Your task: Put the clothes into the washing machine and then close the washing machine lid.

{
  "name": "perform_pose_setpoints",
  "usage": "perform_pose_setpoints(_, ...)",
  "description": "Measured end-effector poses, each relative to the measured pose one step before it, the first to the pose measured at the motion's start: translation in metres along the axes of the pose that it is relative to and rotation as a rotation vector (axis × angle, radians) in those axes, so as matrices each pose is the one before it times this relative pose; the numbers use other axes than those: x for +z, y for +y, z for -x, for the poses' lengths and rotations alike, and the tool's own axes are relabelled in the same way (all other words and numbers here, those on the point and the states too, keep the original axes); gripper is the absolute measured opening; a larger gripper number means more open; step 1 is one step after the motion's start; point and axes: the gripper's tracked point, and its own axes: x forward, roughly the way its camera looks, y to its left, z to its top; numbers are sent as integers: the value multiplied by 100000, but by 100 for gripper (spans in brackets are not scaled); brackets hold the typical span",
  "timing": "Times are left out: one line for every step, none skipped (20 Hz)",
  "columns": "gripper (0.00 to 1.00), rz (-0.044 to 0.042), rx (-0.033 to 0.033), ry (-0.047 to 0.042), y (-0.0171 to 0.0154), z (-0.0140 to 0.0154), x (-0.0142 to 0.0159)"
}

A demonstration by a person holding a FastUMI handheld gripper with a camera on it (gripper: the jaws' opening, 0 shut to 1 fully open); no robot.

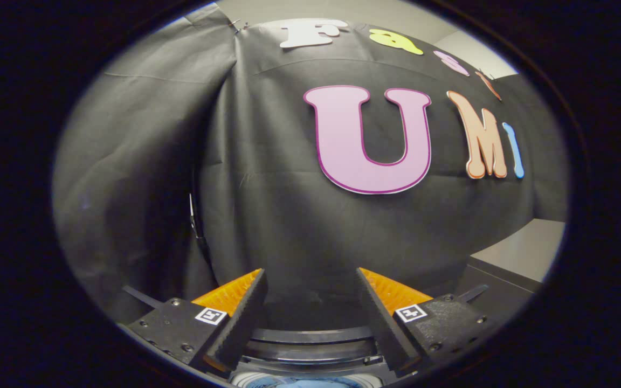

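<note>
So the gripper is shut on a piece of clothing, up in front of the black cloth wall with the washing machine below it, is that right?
Not quite. In the gripper view the gripper is open, its two fingers spread apart with nothing held between them. The rest stands: it faces the black cloth wall, and the washing machine lies below, between the fingers.

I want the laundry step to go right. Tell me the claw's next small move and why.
Probably tip the claw downward. Its fingers stand apart with nothing between them, aimed at the black cloth wall, while the washing machine's round rim lies just below them. No clothes show ahead, so looking down should come first.
</note>
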Motion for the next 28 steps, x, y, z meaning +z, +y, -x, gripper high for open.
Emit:
perform_pose_setpoints(98,148,229,-689,-17,154,7)
perform_pose_setpoints(98,-494,104,-539,-16,25,142)
perform_pose_setpoints(98,291,267,617,18,-70,-196)
perform_pose_setpoints(98,-65,107,-311,-22,163,111)
perform_pose_setpoints(98,51,234,145,-3,-161,-1)
perform_pose_setpoints(98,-106,251,229,-20,-22,116)
perform_pose_setpoints(98,54,54,66,-86,-71,41)
perform_pose_setpoints(98,85,219,557,-41,-6,65)
perform_pose_setpoints(98,-328,-81,434,-15,23,-56)
perform_pose_setpoints(98,198,-5,172,-59,42,88)
perform_pose_setpoints(98,-117,-281,125,-93,-49,8)
perform_pose_setpoints(98,217,220,-321,-15,98,4)
perform_pose_setpoints(98,-531,-218,-210,-58,-130,52)
perform_pose_setpoints(98,2,-470,-549,-44,-63,88)
perform_pose_setpoints(98,161,-298,64,-116,26,-58)
perform_pose_setpoints(98,-258,-234,-955,-38,94,116)
perform_pose_setpoints(98,-23,-222,-112,13,-126,-46)
perform_pose_setpoints(98,225,-119,-792,-49,14,138)
perform_pose_setpoints(98,-199,-229,-348,-43,-124,-73)
perform_pose_setpoints(98,91,-236,-606,4,27,-85)
perform_pose_setpoints(98,154,-20,-154,-52,58,-39)
perform_pose_setpoints(98,-68,-62,-146,3,55,-46)
perform_pose_setpoints(98,242,-86,-279,-15,-166,21)
perform_pose_setpoints(98,-105,-165,-640,-60,101,126)
perform_pose_setpoints(98,-56,-283,-981,26,-36,33)
perform_pose_setpoints(98,57,-89,-717,-84,141,50)
perform_pose_setpoints(98,-80,-125,-473,32,-143,-86)
perform_pose_setpoints(98,71,-145,-385,-19,112,50)
